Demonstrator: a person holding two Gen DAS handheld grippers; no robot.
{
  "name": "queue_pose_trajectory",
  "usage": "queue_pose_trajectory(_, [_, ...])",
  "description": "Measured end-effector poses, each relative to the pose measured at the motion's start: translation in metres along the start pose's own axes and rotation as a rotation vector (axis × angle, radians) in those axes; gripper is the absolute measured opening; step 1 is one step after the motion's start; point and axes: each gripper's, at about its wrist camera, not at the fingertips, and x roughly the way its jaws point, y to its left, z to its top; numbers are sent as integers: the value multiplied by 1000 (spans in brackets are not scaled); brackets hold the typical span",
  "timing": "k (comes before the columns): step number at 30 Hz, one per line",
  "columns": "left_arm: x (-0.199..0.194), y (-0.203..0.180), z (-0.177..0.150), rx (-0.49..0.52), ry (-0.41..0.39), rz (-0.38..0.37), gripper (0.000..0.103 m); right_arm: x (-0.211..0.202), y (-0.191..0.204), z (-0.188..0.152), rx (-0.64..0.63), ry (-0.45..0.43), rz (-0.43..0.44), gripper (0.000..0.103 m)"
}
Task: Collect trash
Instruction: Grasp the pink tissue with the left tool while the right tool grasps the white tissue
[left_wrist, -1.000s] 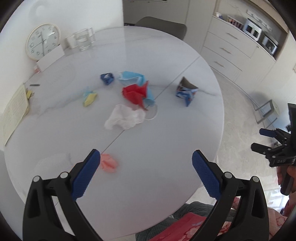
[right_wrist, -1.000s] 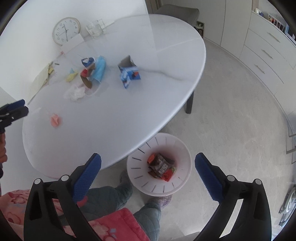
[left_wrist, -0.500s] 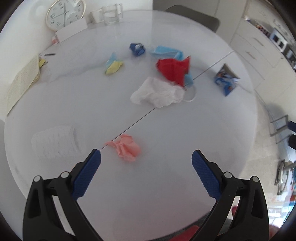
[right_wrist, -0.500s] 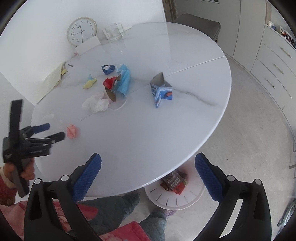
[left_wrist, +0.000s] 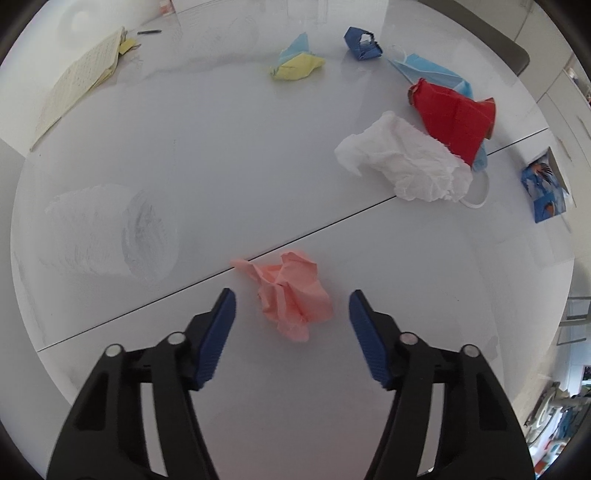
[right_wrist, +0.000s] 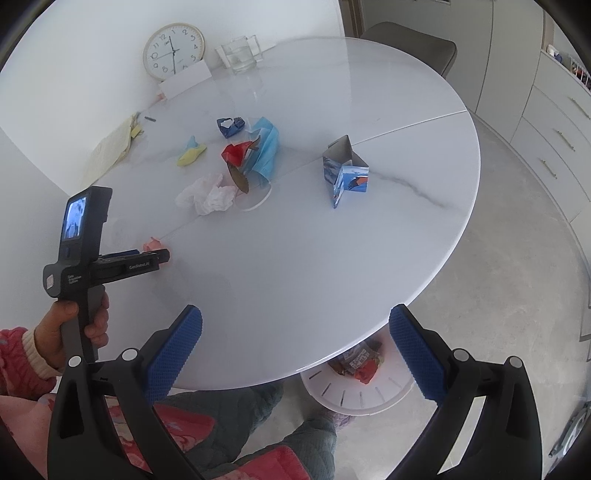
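Trash on a white round worktop (right_wrist: 369, 236): pink paper wad (left_wrist: 291, 295) near its front edge, lying between the blue pads of the left claw (left_wrist: 291, 314); the jaws are closing, pads not yet touching the wad. Farther back lie a white tissue (left_wrist: 406, 166), red paper (left_wrist: 454, 118), blue mask (left_wrist: 432, 72) and yellow scrap (left_wrist: 295, 68). An open blue carton (right_wrist: 345, 173) stands apart; its inside cannot be seen. Right claw (right_wrist: 295, 354), wide and empty, hangs over the worktop's edge. On the floor, partly under the edge, a white bin (right_wrist: 354, 398) holds crumpled wrappers (right_wrist: 356, 365).
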Motion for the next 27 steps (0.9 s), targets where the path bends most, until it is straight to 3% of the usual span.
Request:
queue_pose_trajectory(7, [7,4,5,-20,4,-42,34,3,8,7,-30,6,9,101])
queue_pose_trajectory(13, [-12,8,9,36,-30,-97,31,18,31,26,-57,16,60,101])
queue_pose_trajectory(19, [-55,19,27,132,-106,-181,31,54,74,64,-23,19,188,101])
queue_pose_trajectory(27, [-87,52,49,211,-173,-217,31,119,150,106,-233,46,196,101])
